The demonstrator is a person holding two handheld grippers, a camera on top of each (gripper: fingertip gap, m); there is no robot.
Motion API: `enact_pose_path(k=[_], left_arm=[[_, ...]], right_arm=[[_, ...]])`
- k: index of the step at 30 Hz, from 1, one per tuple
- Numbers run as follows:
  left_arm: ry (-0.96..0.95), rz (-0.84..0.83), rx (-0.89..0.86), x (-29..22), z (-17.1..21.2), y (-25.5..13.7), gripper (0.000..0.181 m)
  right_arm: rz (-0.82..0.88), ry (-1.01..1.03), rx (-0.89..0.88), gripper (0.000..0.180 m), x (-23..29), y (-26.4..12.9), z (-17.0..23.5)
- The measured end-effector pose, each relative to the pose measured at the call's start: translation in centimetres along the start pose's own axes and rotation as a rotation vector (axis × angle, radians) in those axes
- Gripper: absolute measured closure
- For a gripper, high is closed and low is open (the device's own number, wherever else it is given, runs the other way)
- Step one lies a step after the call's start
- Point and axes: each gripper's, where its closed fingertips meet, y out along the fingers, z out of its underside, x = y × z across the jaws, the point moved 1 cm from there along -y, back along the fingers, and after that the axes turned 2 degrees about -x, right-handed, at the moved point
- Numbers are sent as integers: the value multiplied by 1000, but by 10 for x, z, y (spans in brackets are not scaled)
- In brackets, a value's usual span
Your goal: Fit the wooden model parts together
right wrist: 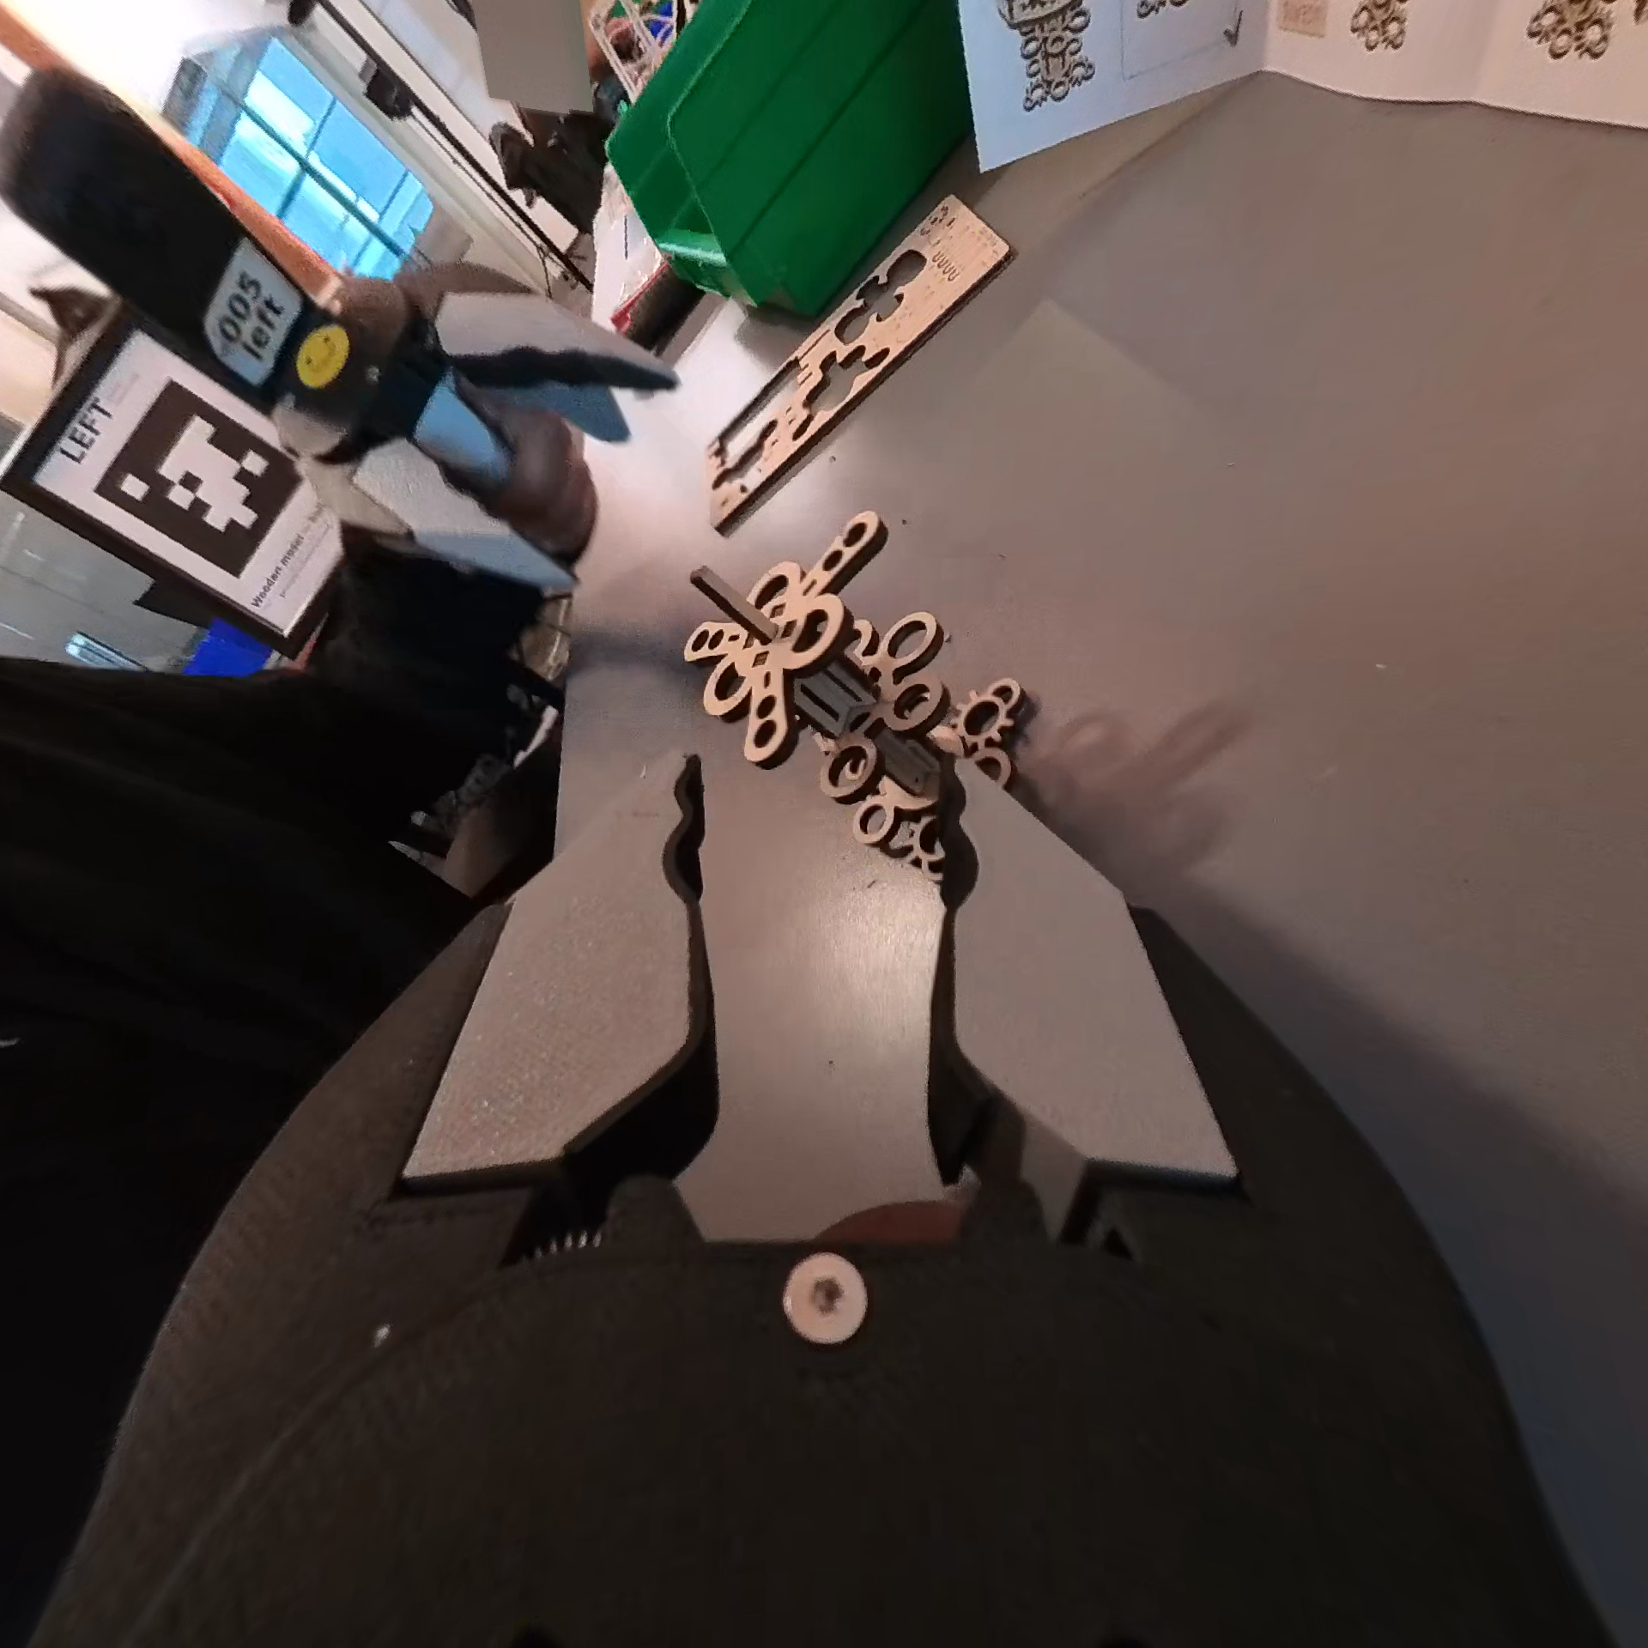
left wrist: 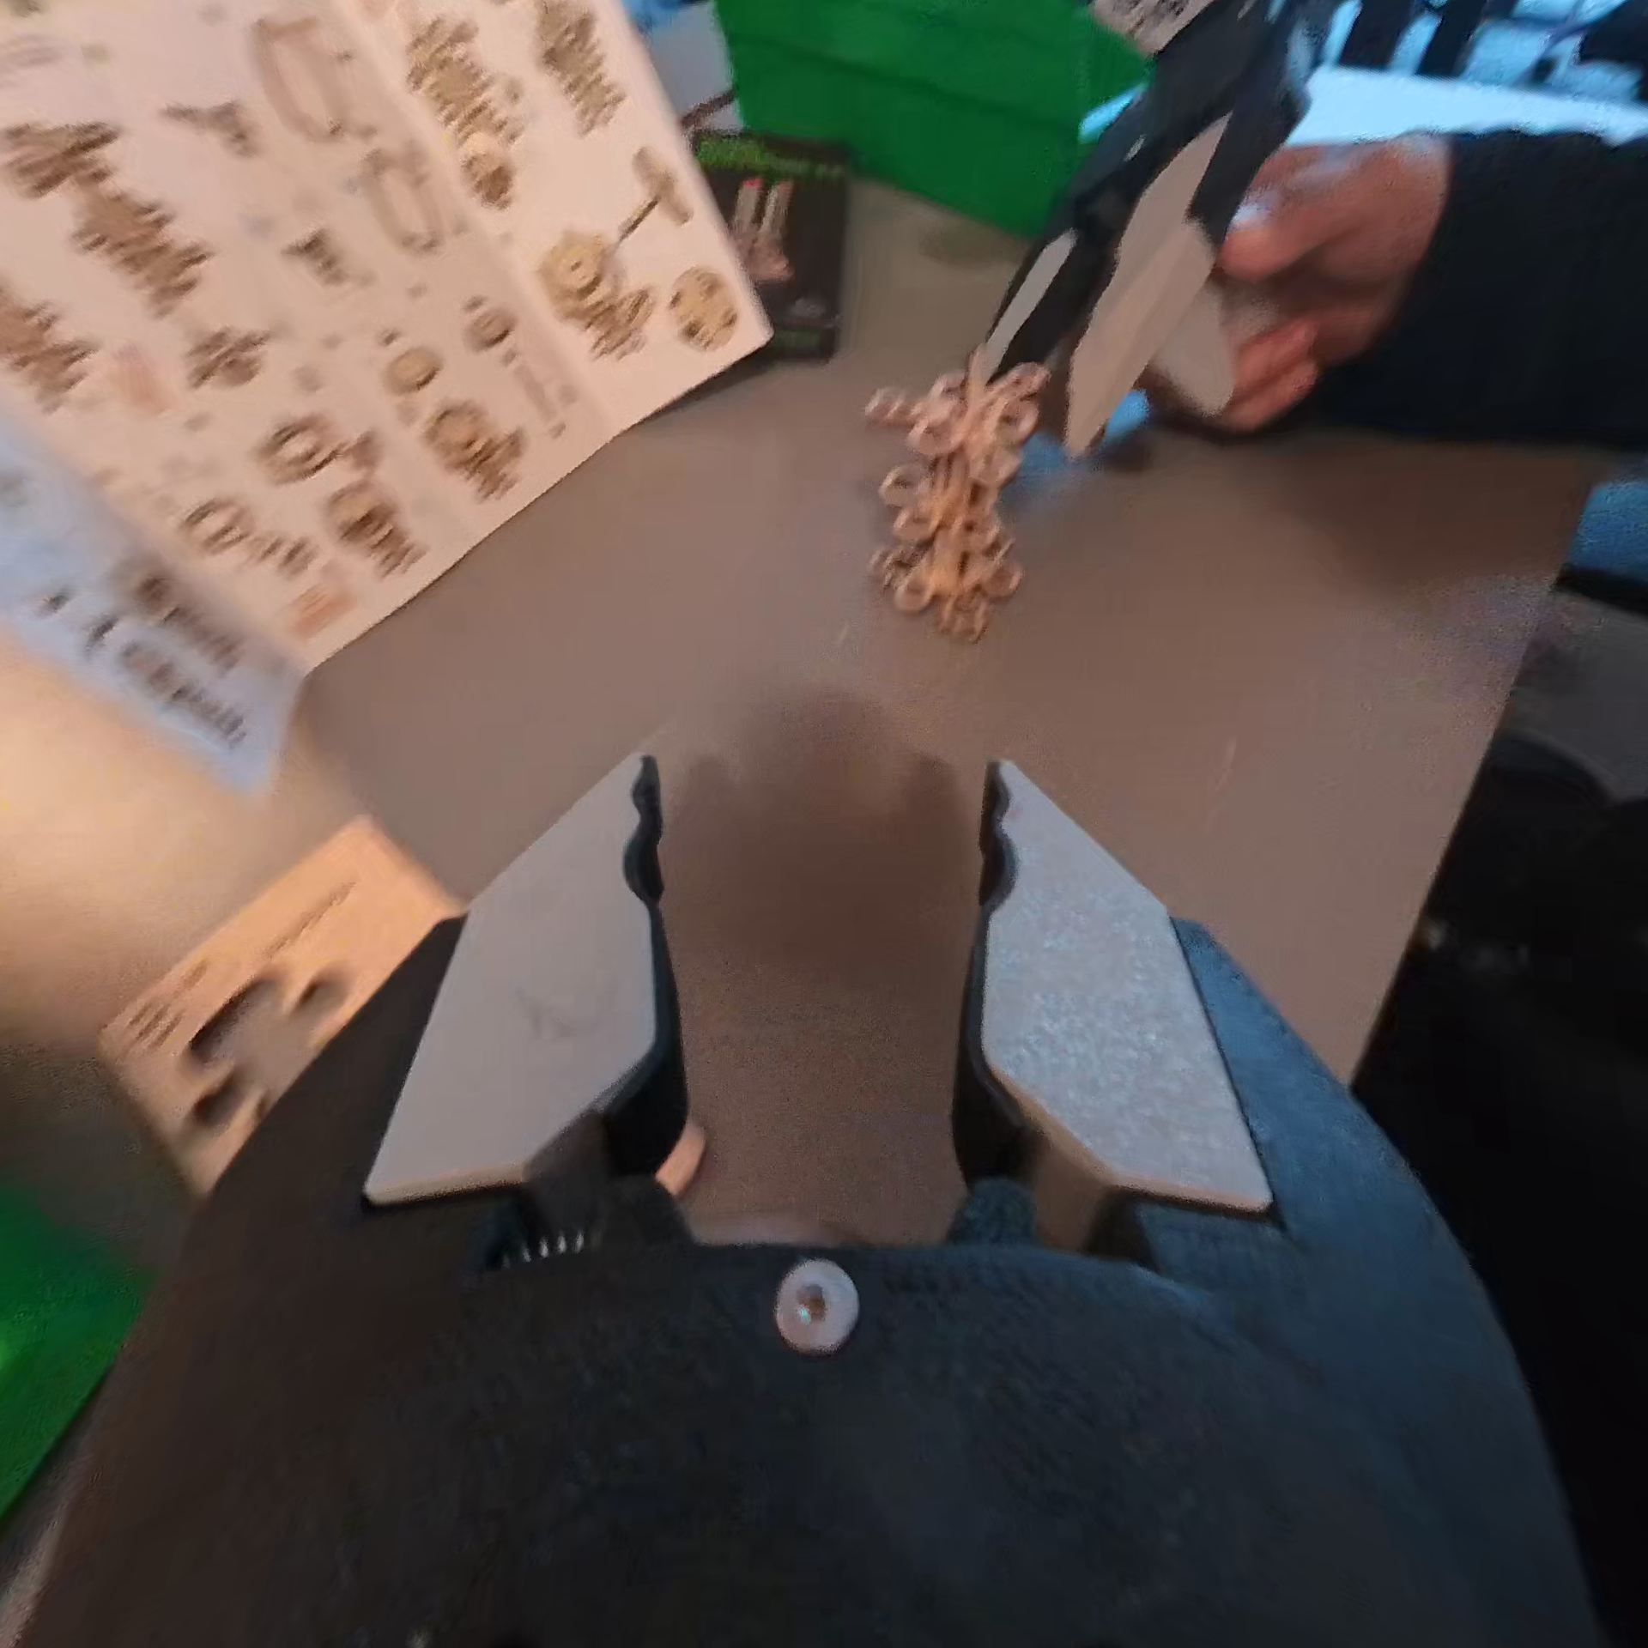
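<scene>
The wooden model is a row of flower-shaped wooden discs on a grey square axle. It lies on the grey table. My right gripper is open, with its fingertips at the near end of the model. Its right finger lies against the lowest discs, and nothing sits between the jaws. In the left wrist view the model lies ahead to the right, with the right gripper at its far end. My left gripper is open and empty above bare table, well short of the model. It also shows in the right wrist view.
A wooden sheet with cut-out holes lies beyond the model; it shows at the lower left in the left wrist view. A printed instruction sheet stands at the back. A green bin and a dark box are behind. A hand holds the right gripper.
</scene>
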Motion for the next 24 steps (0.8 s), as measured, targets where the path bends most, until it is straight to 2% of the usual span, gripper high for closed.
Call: enact_pose_path(k=[2, 4, 7, 10, 17, 21, 24], left_arm=[[-12, -30, 60, 13, 26, -41, 110], [-34, -126, 93, 30, 49, -76, 109], [-63, -254, 83, 50, 69, -106, 113], [-103, -275, 71, 58, 82, -109, 119], [-127, -257, 96, 72, 99, -95, 119], [-88, -261, 81, 76, 97, -98, 121], [4, -199, 147, 70, 100, -89, 127]], right_arm=[[2, -20, 22, 129, 1, -2, 3], [-5, -44, 40, 128, 5, -5, 4], [-17, -100, 53, 127, 13, -12, 5], [-39, -137, 45, 127, 19, -18, 1], [-53, -158, 0, 127, 21, -32, -4], [-43, -115, -25, 128, 14, -33, -9], [-61, -94, -38, 128, 14, -34, -11]])
